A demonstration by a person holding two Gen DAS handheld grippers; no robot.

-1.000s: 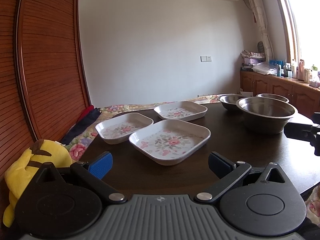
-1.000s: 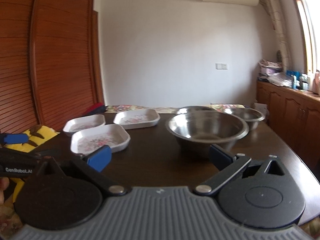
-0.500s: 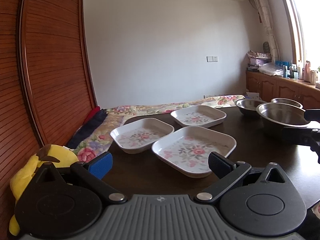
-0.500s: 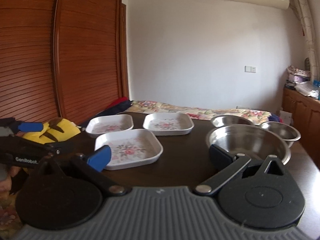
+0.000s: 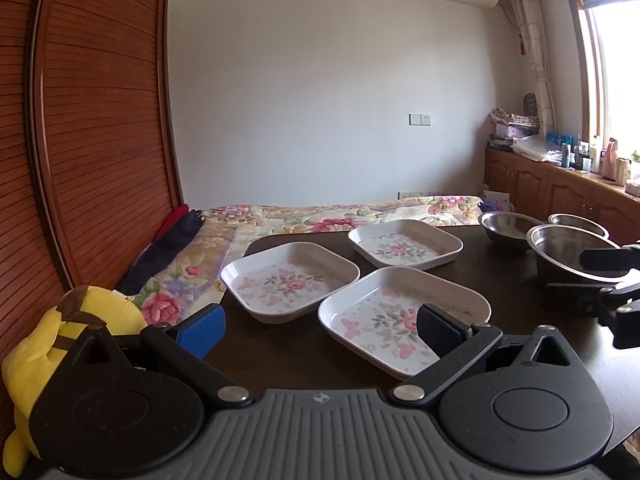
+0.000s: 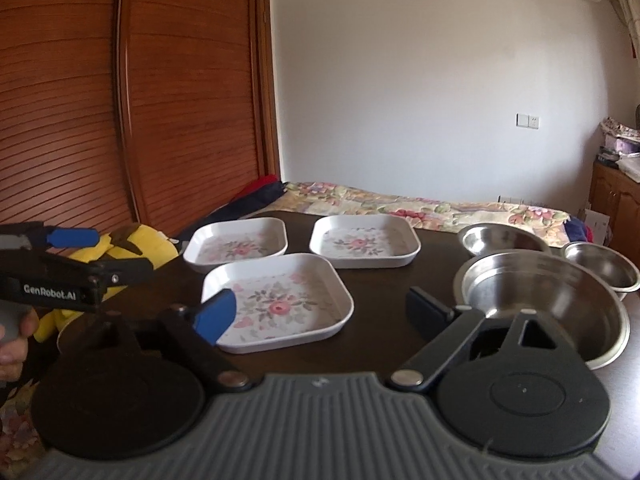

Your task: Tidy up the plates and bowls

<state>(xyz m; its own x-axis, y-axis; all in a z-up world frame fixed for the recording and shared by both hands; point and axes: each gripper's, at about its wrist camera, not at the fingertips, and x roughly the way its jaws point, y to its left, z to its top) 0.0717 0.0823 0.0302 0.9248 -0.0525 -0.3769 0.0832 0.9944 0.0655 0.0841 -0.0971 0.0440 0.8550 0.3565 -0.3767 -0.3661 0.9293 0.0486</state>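
Three white square plates with pink flower prints lie on the dark table: a near plate (image 5: 400,312) (image 6: 280,300), a far-left plate (image 5: 290,278) (image 6: 238,242) and a far-right plate (image 5: 404,242) (image 6: 364,240). To their right stand three steel bowls, one large (image 6: 544,300) (image 5: 568,252) and two small (image 6: 500,238) (image 6: 604,266). My left gripper (image 5: 320,330) is open and empty, just short of the near plate. My right gripper (image 6: 320,312) is open and empty too, its span reaching from the near plate to the large bowl.
A yellow plush toy (image 5: 48,340) sits off the table's left edge, before a wooden slatted wardrobe (image 5: 80,140). A flowered bedspread (image 5: 320,216) lies beyond the table. Cabinets with clutter (image 5: 560,184) line the right wall. A hand (image 6: 12,340) holds the left gripper.
Both grippers have swung to the left, so the plates sit more central and the bowls have shifted right. The left gripper has come closer to the near plate. Nothing was picked up.
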